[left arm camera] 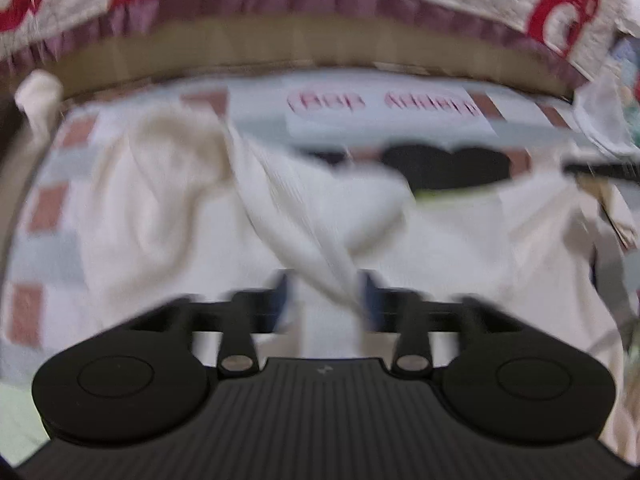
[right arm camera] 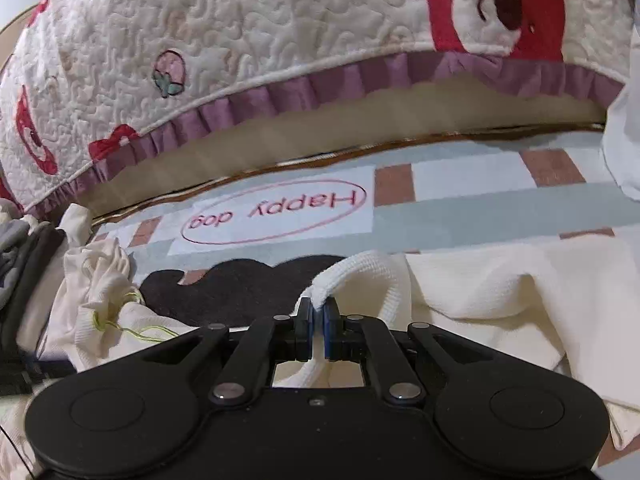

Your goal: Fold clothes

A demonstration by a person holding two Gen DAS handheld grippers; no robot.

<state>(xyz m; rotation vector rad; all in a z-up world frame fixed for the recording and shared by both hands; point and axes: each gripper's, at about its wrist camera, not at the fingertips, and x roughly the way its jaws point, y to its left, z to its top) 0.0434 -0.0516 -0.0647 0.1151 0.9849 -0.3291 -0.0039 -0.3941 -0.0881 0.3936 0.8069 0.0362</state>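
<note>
A cream knitted garment lies rumpled across the checked sheet. In the blurred left wrist view, a twisted strip of it runs down between the fingers of my left gripper. The jaws stand apart and the strip lies against the right finger, unpinched. In the right wrist view, my right gripper is shut on the garment's white ribbed edge, which loops up out of the blue pads. The rest of the garment spreads to the right. A bunched part with a yellow-green thread lies at the left.
The checked sheet bears a "Happy dog" label and a dark brown patch. A quilted cover with red bears and a purple frill hangs over the far side. Grey clothing is piled at the left. White cloth hangs at the right edge.
</note>
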